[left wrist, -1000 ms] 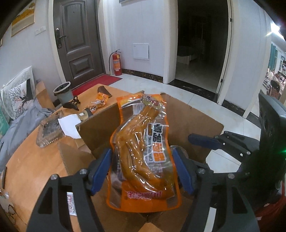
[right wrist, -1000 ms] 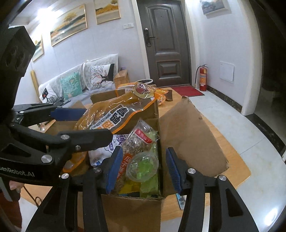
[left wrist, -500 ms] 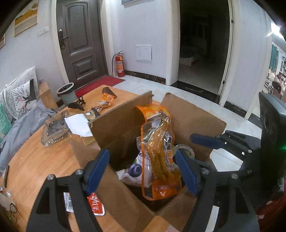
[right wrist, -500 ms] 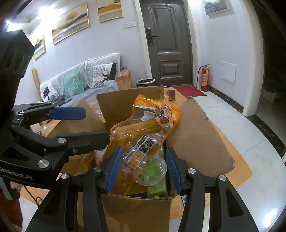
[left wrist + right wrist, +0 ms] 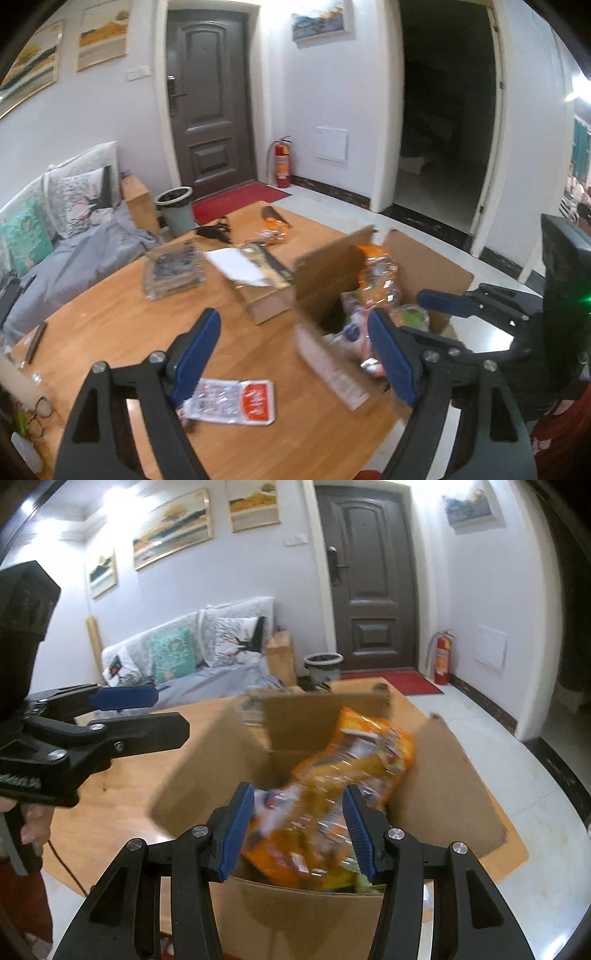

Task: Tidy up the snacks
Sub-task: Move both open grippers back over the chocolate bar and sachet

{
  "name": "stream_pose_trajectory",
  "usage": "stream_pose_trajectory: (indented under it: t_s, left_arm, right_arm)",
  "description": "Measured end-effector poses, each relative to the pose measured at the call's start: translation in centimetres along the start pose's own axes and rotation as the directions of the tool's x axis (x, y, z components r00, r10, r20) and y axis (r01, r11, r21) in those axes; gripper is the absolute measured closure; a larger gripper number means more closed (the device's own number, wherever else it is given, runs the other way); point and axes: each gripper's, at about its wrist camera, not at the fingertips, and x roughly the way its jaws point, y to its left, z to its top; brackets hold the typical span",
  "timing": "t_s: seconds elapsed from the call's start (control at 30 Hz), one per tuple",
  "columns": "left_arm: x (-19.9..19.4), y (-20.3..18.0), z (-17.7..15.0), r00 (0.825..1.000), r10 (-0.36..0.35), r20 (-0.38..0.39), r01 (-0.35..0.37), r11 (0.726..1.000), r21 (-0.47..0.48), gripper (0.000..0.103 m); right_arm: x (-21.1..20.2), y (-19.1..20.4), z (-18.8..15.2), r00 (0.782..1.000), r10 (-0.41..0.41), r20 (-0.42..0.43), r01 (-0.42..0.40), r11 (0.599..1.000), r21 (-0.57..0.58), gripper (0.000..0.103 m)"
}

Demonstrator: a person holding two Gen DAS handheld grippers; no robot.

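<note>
An open cardboard box (image 5: 310, 912) stands on the wooden table and holds several snacks. An orange chicken-feet packet (image 5: 332, 782) lies tilted on top of them; it also shows in the left wrist view (image 5: 380, 273). My left gripper (image 5: 295, 350) is open and empty, above the table left of the box (image 5: 332, 273). A white-and-red snack packet (image 5: 232, 402) lies flat on the table under it. My right gripper (image 5: 297, 834) is open and empty, over the box's near edge, its blue pads (image 5: 240, 834) on either side of the orange packet without touching it.
On the table (image 5: 110, 332) lie a clear glass tray (image 5: 171, 269), a smaller open carton with white paper (image 5: 255, 288), an orange wrapper (image 5: 273, 225) and a black object (image 5: 214, 230). A sofa with cushions (image 5: 192, 657) and a bin (image 5: 323, 664) stand beyond. The table edge runs close behind the box.
My left gripper opened and dropped the orange packet into the box, then drew back up and to the left. The right gripper stayed open over the box's near edge.
</note>
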Motion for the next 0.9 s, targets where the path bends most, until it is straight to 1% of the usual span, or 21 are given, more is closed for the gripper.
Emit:
stream_pose_trajectory:
  t_s: [0.13, 0.27, 0.33, 0.4, 0.47, 0.5, 0.57, 0.63, 0.67, 0.73, 0.83, 0.9]
  left_arm:
    - [-2.6, 3.3, -1.6, 0.998, 0.058, 0.011, -0.057, 0.998, -0.028, 0.024]
    - [-4.5, 6.4, -3.9, 0.995, 0.096, 0.010, -0.095, 0.992, -0.078, 0.024]
    - [-5.2, 7.8, -5.2, 0.993, 0.116, 0.003, -0.115, 0.988, -0.103, 0.024]
    - [-5.6, 9.4, -6.7, 0.990, 0.138, -0.009, -0.138, 0.982, -0.130, 0.024]
    - [-5.7, 10.8, -8.3, 0.985, 0.168, -0.028, -0.170, 0.974, -0.148, 0.024]
    - [-5.5, 11.4, -9.0, 0.984, 0.175, -0.037, -0.179, 0.972, -0.154, 0.024]
    - [-4.9, 12.5, -10.7, 0.982, 0.177, -0.062, -0.185, 0.968, -0.170, 0.024]
    - [-4.1, 13.4, -12.0, 0.981, 0.174, -0.088, -0.188, 0.964, -0.187, 0.024]
    - [-3.5, 13.9, -12.9, 0.980, 0.170, -0.102, -0.187, 0.962, -0.200, 0.024]
    - [-2.2, 14.5, -14.0, 0.980, 0.159, -0.123, -0.183, 0.958, -0.220, 0.024]
    - [0.3, 15.3, -15.4, 0.978, 0.134, -0.162, -0.171, 0.955, -0.242, 0.025]
    - [2.1, 15.6, -16.1, 0.976, 0.114, -0.185, -0.159, 0.956, -0.247, 0.031]
  right_arm:
    - [-0.4, 3.9, 0.8, 0.997, 0.074, 0.013, -0.073, 0.997, -0.038, 0.057]
    - [0.1, 8.1, 1.0, 0.989, 0.146, 0.001, -0.145, 0.985, -0.093, 0.057]
    - [1.0, 10.8, 1.0, 0.982, 0.189, -0.023, -0.190, 0.973, -0.128, 0.057]
    - [2.1, 12.7, 0.7, 0.973, 0.225, -0.051, -0.230, 0.963, -0.140, 0.057]
    - [3.5, 14.6, 0.3, 0.958, 0.270, -0.098, -0.281, 0.949, -0.140, 0.057]
    - [4.4, 15.3, 0.0, 0.953, 0.277, -0.121, -0.292, 0.945, -0.144, 0.057]
    - [6.2, 16.7, -0.9, 0.950, 0.267, -0.159, -0.292, 0.943, -0.161, 0.057]
    - [7.7, 17.1, -1.8, 0.945, 0.264, -0.194, -0.296, 0.941, -0.161, 0.057]
    - [9.0, 17.1, -2.6, 0.939, 0.264, -0.220, -0.300, 0.942, -0.151, 0.057]
    - [10.7, 16.7, -3.3, 0.935, 0.255, -0.247, -0.294, 0.946, -0.138, 0.057]
    - [13.6, 15.7, -4.4, 0.937, 0.209, -0.279, -0.254, 0.958, -0.133, 0.057]
    - [15.6, 14.9, -4.9, 0.938, 0.181, -0.296, -0.226, 0.966, -0.126, 0.056]
